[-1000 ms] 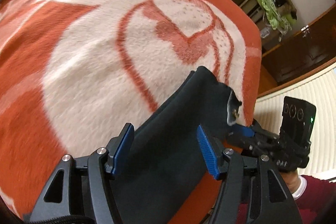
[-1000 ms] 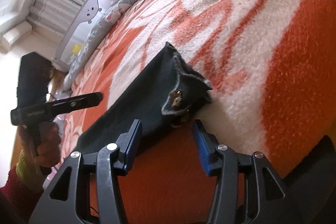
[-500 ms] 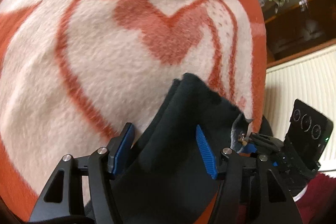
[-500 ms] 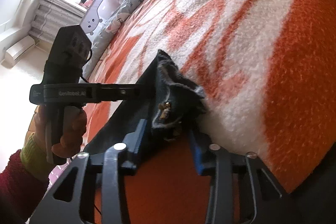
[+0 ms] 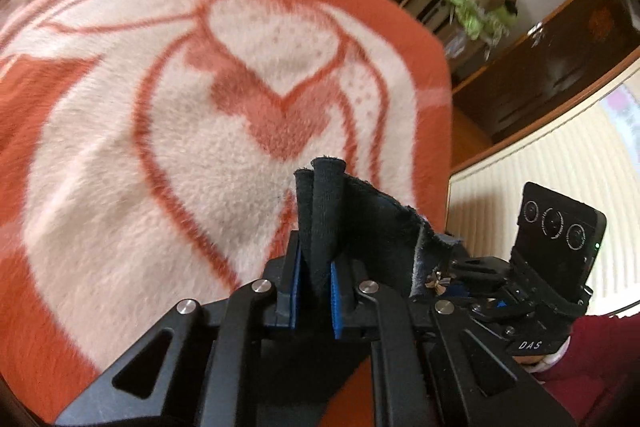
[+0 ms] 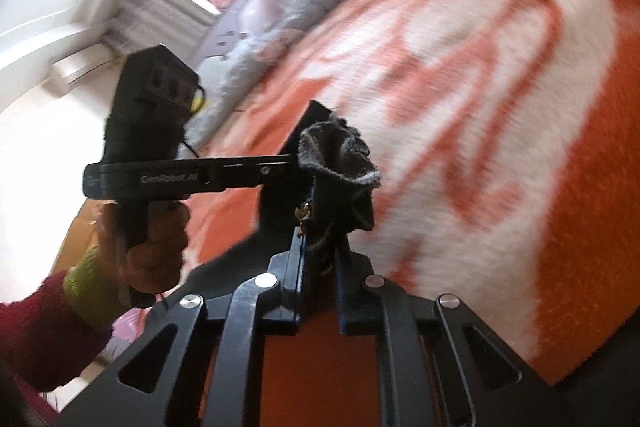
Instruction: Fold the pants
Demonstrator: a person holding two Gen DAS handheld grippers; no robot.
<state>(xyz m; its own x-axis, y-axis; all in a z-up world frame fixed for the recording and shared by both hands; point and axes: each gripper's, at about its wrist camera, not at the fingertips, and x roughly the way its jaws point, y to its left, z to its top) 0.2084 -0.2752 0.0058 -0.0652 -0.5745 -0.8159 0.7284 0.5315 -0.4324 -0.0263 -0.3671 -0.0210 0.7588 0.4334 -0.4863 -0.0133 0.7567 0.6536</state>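
Now both pairs of jaws are closing with cloth between them. Seen from the left wrist, the left gripper [image 5: 313, 301] has its blue pads [image 5: 296, 291] pressed onto a rolled fold of the dark navy fabric pants [image 5: 324, 211]; the fold stands up just ahead of the jaws, its rounded top edge rising clear of the orange and cream fleece blanket with a heart pattern [image 5: 168, 155]. To the right of these jaws the cloth runs on as a ragged grey-edged flap toward the right gripper [image 5: 452, 275], which sits close beside it, with a small metal button showing where the flap meets it. From the right wrist, the right gripper [image 6: 318, 279] pinches the pants [image 6: 340, 163] at the frayed waistband edge, which flares open just beyond the jaws; the zip pull hangs at the left pad. The left gripper [image 6: 296, 165] reaches in from the left and meets the same cloth, held by the person's hand [image 6: 156, 239] in a dark red sleeve. Ahead of and to the left of the left jaws the blanket lies bare and wide; its far edge drops off toward a dark wooden cabinet [image 5: 560, 67] and a white ribbed radiator [image 5: 540, 195].
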